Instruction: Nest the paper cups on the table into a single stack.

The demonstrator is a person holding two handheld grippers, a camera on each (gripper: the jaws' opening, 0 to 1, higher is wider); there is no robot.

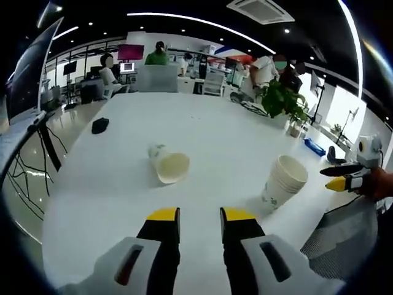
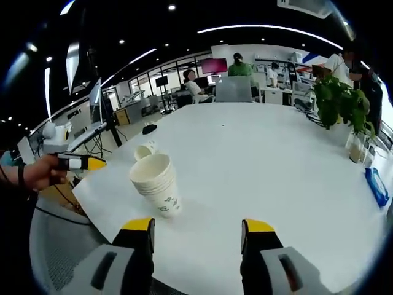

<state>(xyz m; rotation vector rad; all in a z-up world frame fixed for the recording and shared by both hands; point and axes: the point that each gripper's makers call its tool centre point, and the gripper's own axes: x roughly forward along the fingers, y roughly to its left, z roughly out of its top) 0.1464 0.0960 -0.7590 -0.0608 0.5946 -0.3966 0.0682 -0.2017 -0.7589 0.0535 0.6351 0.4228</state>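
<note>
A single white paper cup (image 1: 167, 163) lies on its side on the white table (image 1: 202, 123), mouth toward me, just ahead of my left gripper (image 1: 200, 215), which is open and holds nothing. An upright stack of nested paper cups (image 1: 284, 181) stands to the right of it, near the table edge. In the right gripper view the same stack (image 2: 158, 183) stands just ahead-left of my open, empty right gripper (image 2: 198, 225), with the lying cup (image 2: 144, 150) behind it. The right gripper (image 1: 339, 176) shows at the right edge of the left gripper view. The left gripper (image 2: 83, 163) shows in a hand.
A black mouse-like object (image 1: 100, 125) lies far left on the table. A potted plant (image 2: 338, 101) and a blue object (image 2: 376, 184) are at the far right side. A mesh chair (image 1: 344, 239) is by the near edge. People sit at desks beyond.
</note>
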